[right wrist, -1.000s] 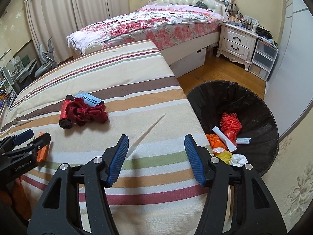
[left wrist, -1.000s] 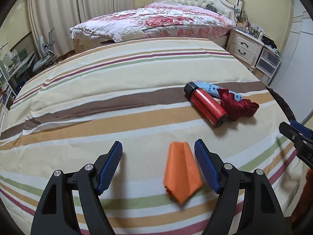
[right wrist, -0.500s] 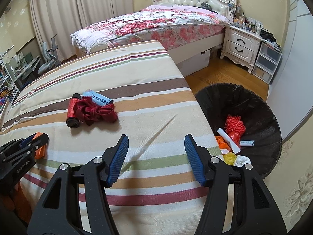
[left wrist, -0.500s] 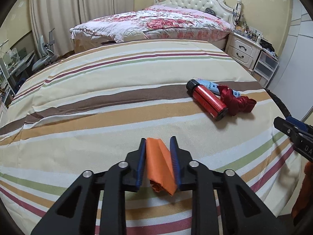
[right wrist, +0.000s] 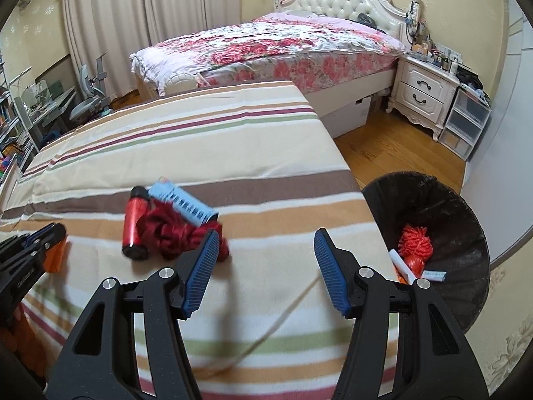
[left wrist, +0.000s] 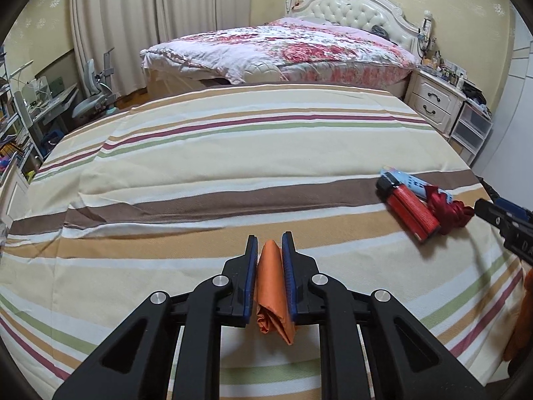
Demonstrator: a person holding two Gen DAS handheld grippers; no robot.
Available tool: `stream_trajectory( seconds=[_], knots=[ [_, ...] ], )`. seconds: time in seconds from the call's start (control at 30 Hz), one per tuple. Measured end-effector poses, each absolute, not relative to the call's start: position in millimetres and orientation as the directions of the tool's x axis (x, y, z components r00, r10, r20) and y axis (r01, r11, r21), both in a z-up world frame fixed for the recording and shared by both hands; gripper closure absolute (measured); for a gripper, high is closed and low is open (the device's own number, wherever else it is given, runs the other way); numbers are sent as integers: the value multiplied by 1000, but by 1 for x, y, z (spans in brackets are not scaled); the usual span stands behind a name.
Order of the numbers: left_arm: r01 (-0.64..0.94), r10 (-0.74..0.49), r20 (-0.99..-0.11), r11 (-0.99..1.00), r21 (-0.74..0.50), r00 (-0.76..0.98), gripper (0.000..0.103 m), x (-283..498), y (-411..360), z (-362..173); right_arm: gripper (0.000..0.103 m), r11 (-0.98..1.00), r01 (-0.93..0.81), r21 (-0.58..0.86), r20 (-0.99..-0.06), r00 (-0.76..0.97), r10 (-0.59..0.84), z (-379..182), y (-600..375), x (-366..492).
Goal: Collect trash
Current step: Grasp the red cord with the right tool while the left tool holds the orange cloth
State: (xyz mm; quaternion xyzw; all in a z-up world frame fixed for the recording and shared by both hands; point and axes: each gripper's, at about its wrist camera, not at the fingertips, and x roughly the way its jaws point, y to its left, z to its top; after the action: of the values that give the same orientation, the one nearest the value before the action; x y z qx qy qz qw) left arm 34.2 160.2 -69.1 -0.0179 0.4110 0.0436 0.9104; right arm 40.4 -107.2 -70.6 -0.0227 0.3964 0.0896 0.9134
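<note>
Left gripper had its fingers clamped on the orange folded paper, pads pressing both long sides. The paper's long axis ran along the fingers, 6 to 12 o'clock in the left wrist view, with its crumpled end hanging out at 6 o'clock over the striped bedspread.

Right gripper was spread apart with nothing between its fingers, only bare bedspread.

The relation that mattered was gripper to bin. The black trash bin sat on the floor off the bed's edge, at about 3 o'clock from the right gripper in the right wrist view, already holding red netting and scraps. The left gripper showed at 9 o'clock in that same view, so the held paper was on the far side of the right gripper from the bin. My read: the paper must cross toward 3 o'clock, past the right hand, to drop in.

Leftover trash sat together as one clump: a red canister, a dark red cloth touching it, and a blue packet on top, at 10 o'clock just off the right gripper's left finger. The canister's long axis ran roughly 12 to 6. The right hand was clearly nearer this clump.
</note>
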Motion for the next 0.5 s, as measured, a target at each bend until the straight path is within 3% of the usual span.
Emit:
stream_trajectory(
  seconds=[0.5],
  knots=[
    [-116,55,-756,993,-27,652,87,35,174,-74,45,961,-277,-8,-766,620,172,-76,-84,19]
  ],
)
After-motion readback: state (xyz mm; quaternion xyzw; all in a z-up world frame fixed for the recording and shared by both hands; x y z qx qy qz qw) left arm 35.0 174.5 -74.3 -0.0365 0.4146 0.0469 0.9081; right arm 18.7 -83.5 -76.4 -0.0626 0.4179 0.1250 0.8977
